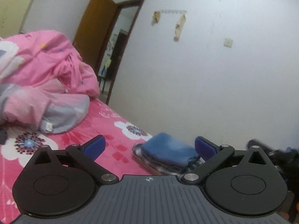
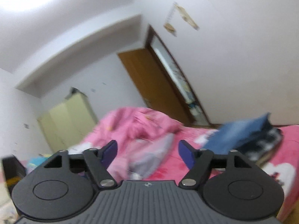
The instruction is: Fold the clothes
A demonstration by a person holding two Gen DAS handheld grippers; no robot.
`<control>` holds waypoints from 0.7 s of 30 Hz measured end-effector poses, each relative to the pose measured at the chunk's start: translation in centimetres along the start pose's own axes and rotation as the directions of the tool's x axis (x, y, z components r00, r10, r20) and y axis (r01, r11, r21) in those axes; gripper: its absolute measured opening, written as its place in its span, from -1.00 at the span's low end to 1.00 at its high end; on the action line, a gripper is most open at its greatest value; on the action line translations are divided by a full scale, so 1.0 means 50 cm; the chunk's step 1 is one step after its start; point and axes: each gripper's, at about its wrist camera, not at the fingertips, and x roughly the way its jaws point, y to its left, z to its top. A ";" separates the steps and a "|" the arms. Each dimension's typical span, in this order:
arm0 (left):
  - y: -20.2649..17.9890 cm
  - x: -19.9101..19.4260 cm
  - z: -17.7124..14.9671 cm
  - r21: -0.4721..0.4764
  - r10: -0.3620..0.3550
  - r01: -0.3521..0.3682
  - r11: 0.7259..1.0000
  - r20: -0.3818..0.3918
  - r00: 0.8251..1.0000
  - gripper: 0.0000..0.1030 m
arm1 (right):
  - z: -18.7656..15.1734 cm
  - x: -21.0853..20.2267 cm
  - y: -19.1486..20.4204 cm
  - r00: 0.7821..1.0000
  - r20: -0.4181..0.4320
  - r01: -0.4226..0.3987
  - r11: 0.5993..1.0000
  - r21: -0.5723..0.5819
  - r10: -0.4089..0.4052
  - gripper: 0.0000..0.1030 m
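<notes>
Left wrist: both hand-held grippers [image 1: 149,146] [image 2: 147,154] gape empty; folded fuzzy blue cloth [image 1: 168,149] lies ahead.

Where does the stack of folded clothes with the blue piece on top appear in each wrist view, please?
Left wrist: the stack of folded clothes lies low, right of centre, on the bed's edge.
Right wrist: right side, at mid-height, blurred.
Shared landmark: the brown door.

Open brown door [image 1: 91,29], cream wardrobe [image 2: 69,119]
</notes>
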 end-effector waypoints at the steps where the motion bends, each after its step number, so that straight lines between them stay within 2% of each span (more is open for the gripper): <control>1: 0.004 -0.017 0.004 -0.015 0.006 -0.006 1.000 0.010 1.000 1.00 | 0.003 -0.010 0.022 1.000 0.006 -0.030 1.000 0.000 0.030 0.54; 5: 0.033 -0.079 0.005 -0.067 0.051 -0.050 0.997 0.017 0.999 1.00 | 0.003 -0.028 0.116 0.994 0.016 -0.105 0.993 -0.045 0.106 0.67; 6: 0.042 -0.094 0.002 -0.074 0.067 -0.066 0.995 0.014 0.998 1.00 | -0.001 -0.034 0.136 0.992 0.015 -0.123 0.991 -0.060 0.124 0.77; 7: 0.050 -0.109 -0.005 -0.072 0.088 -0.087 0.994 0.007 0.996 1.00 | -0.004 -0.041 0.155 0.990 0.013 -0.140 0.987 -0.074 0.142 0.86; 12: 0.085 -0.179 -0.029 -0.053 0.180 -0.180 0.982 -0.004 0.984 1.00 | -0.028 -0.071 0.231 0.980 -0.006 -0.199 0.976 -0.084 0.199 1.00; 15: 0.106 -0.211 -0.036 -0.081 0.199 -0.199 0.977 -0.009 0.980 1.00 | -0.048 -0.081 0.260 0.989 -0.041 -0.142 0.985 -0.095 0.139 1.00; 17: 0.115 -0.223 -0.044 -0.100 0.198 -0.200 0.975 -0.028 0.980 1.00 | -0.065 -0.082 0.272 0.996 -0.077 -0.062 0.991 -0.121 0.053 1.00; 21: 0.113 -0.220 -0.069 -0.106 0.189 -0.198 0.974 -0.091 0.978 1.00 | -0.097 -0.089 0.280 0.984 -0.147 0.078 0.982 -0.172 -0.104 1.00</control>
